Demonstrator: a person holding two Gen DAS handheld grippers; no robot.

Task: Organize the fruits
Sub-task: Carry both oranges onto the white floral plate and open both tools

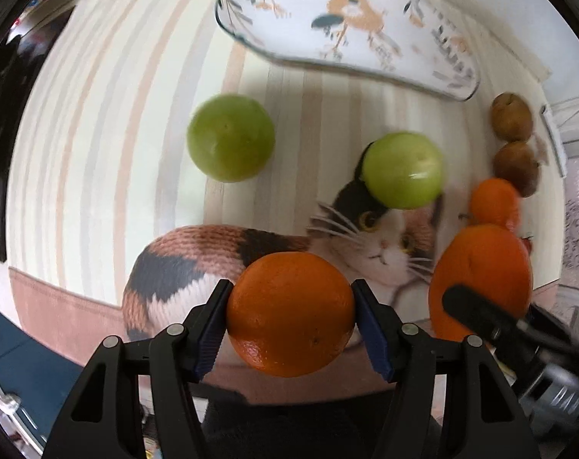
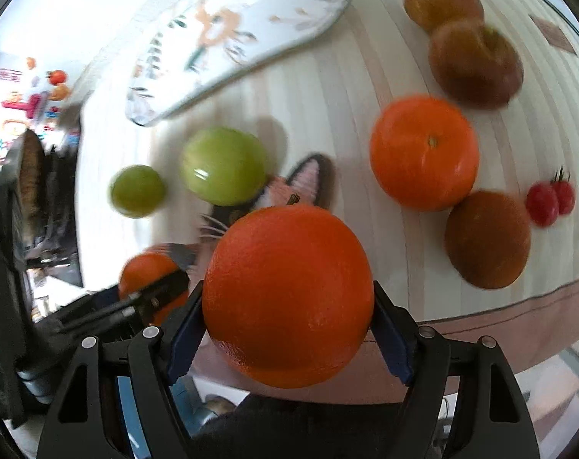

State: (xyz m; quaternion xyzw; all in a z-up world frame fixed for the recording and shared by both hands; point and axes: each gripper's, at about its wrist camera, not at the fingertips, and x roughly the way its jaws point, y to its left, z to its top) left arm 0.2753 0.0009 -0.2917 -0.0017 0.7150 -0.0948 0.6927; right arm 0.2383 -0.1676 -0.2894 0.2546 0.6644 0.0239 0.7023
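Left gripper (image 1: 290, 315): fingers pinching an orange (image 1: 290, 313).
Right gripper (image 2: 288, 298): fingers pinching another orange (image 2: 288, 294).
Plate (image 1: 385, 4): empty; nothing sorted yet.
Left on table: 2 green apples (image 1: 231, 137), tangerine (image 2: 424, 152), brown fruits (image 2: 475, 63), cherry tomatoes (image 2: 550, 199).

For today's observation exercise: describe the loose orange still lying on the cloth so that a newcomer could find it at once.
Start at the flowered plate on the striped tablecloth and look toward the brown fruits at the right. The loose orange lies among them, beside two cherry tomatoes. It alone is bright orange and in no tool.
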